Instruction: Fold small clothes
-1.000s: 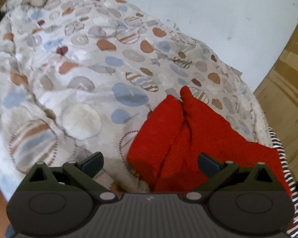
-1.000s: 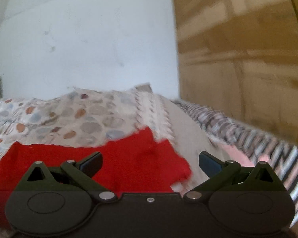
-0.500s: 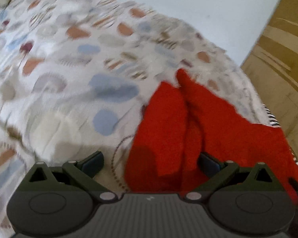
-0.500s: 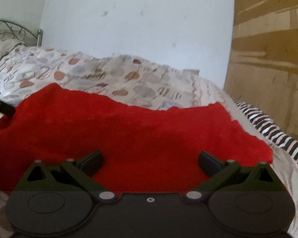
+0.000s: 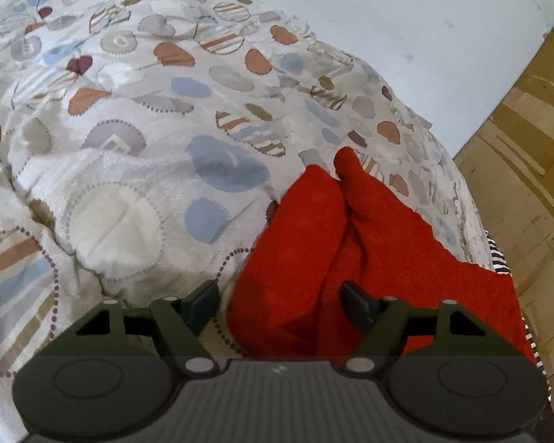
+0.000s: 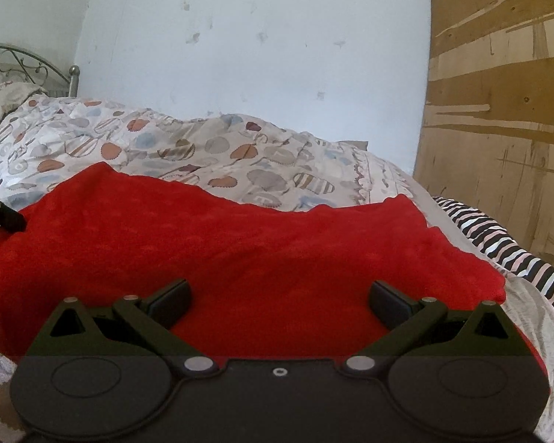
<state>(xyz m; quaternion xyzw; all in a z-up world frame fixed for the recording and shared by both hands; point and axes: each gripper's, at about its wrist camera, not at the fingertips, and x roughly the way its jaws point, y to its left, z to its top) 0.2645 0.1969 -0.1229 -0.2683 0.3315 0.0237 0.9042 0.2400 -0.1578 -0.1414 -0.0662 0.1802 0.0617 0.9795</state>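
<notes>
A red fleece garment point(image 5: 314, 243) lies on the patterned duvet point(image 5: 136, 147), creased down its middle. My left gripper point(image 5: 279, 304) is at the garment's near left edge and its jaws are closing. A fold of red cloth sits between them; the left pad is still off the cloth. In the right wrist view the same red garment point(image 6: 240, 251) spreads wide below my right gripper point(image 6: 279, 301), which hovers open just over its near edge. A dark fingertip point(image 6: 5, 217) of the left gripper shows at the cloth's far left.
A striped black, white and pink cloth point(image 6: 498, 236) lies at the bed's right edge. A brown board point(image 6: 498, 110) stands to the right. A white wall point(image 6: 258, 55) and a metal bedhead point(image 6: 18, 62) are behind the bed.
The left jaws have narrowed around the red cloth's edge. My right gripper dropped toward the garment, which now fills its lower view.
</notes>
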